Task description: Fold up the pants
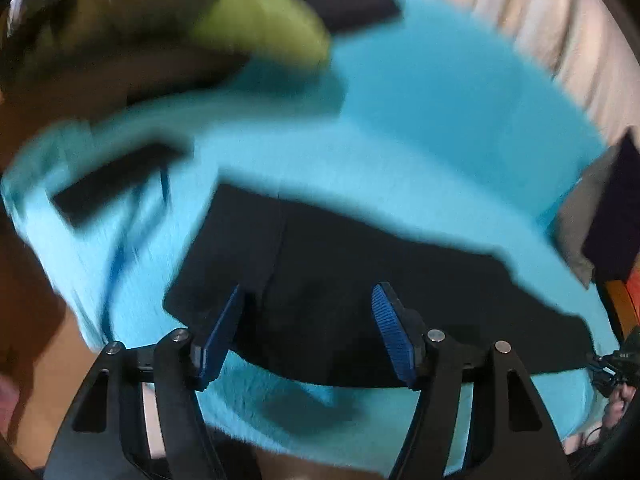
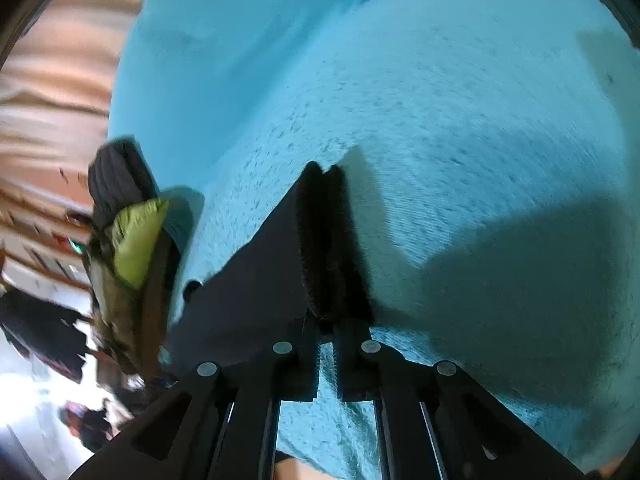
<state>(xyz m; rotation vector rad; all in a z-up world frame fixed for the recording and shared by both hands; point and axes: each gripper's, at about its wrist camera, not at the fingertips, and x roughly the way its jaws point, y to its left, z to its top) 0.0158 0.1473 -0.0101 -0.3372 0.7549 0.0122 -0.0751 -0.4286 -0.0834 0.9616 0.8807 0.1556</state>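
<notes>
On the blue blanket (image 1: 400, 128), black pants (image 1: 360, 280); left fingers (image 1: 224, 328) apart, right fingers (image 2: 316, 240) clamped on them.

My left wrist camera looks down from above at the black pants (image 1: 360, 272) on the turquoise blanket (image 1: 440, 128); my right camera sits close, sharing both.

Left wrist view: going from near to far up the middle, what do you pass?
Gripper → black pants → blue blanket → another dark garment.
</notes>
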